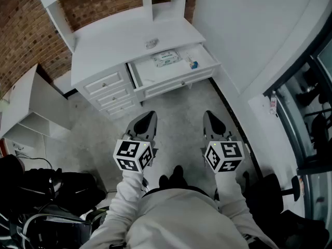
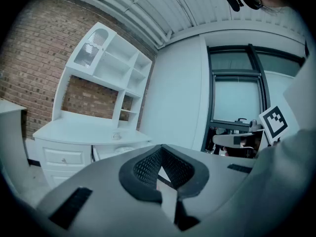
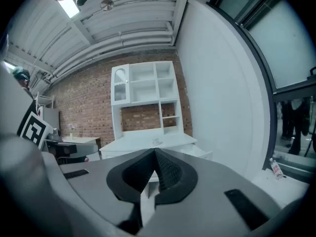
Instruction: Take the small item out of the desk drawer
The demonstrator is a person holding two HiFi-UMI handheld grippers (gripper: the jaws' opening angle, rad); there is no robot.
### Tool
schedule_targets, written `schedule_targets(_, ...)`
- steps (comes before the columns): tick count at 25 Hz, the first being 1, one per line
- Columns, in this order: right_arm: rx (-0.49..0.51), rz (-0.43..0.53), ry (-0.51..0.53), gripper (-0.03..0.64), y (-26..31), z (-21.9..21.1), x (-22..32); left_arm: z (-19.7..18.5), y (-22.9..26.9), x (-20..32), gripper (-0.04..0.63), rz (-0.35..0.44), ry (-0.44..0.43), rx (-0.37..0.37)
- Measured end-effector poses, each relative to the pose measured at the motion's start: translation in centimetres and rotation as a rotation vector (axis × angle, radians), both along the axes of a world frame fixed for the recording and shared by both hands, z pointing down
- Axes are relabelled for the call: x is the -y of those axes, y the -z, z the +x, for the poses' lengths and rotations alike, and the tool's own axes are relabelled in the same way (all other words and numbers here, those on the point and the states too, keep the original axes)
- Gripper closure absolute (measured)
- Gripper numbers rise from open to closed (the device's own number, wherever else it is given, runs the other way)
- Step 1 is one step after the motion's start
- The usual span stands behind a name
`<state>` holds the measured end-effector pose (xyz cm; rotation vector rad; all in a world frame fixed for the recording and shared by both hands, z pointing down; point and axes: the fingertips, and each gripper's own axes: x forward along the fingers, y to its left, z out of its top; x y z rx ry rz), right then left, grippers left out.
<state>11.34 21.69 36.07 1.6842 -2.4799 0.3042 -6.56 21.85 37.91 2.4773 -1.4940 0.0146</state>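
**Drawer open, both grippers shut and empty**

No print can be read – the lettering on the white packet (image 1: 166,59) in the drawer (image 1: 150,75) is too small, and the only clear marks are the black-and-white squares on the gripper cubes.

The drawer stands pulled out of the white desk (image 1: 114,45), which backs onto a brick wall (image 1: 26,40). The small blue item (image 1: 193,64) lies in the drawer near its right end, just beside the packet. A small clear object (image 1: 151,44) sits on the desk top.

The left gripper (image 1: 147,119) and right gripper (image 1: 211,119) hang over the floor, well apart from the drawer – each with its jaws pressed together on nothing. Nothing stands between them and the drawer. A white side cabinet (image 1: 31,108) and dark bags (image 1: 52,188) lie to the left.
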Motion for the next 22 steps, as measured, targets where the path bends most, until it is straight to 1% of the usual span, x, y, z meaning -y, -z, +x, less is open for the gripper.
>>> schedule_targets(7,0.006,0.0,0.014,0.589,-0.2,1.6,1.3,1.7,0.1,1.5,0.577,0.006,0.009,0.006)
schedule_targets(13,0.008,0.004,0.049,0.589,-0.2,1.7,2.7,2.1,0.0,2.9,0.577,-0.003,0.024,0.0)
schedule_targets(16,0.002,0.018,0.056,0.589,0.1,2.2,3.6,2.6,-0.4,3.5,0.577,-0.013,0.034,-0.003)
schedule_targets(22,0.035,0.056,0.072,0.589,1.6,3.2,4.5,3.6,-0.4,3.6,0.577,-0.01,0.043,0.004)
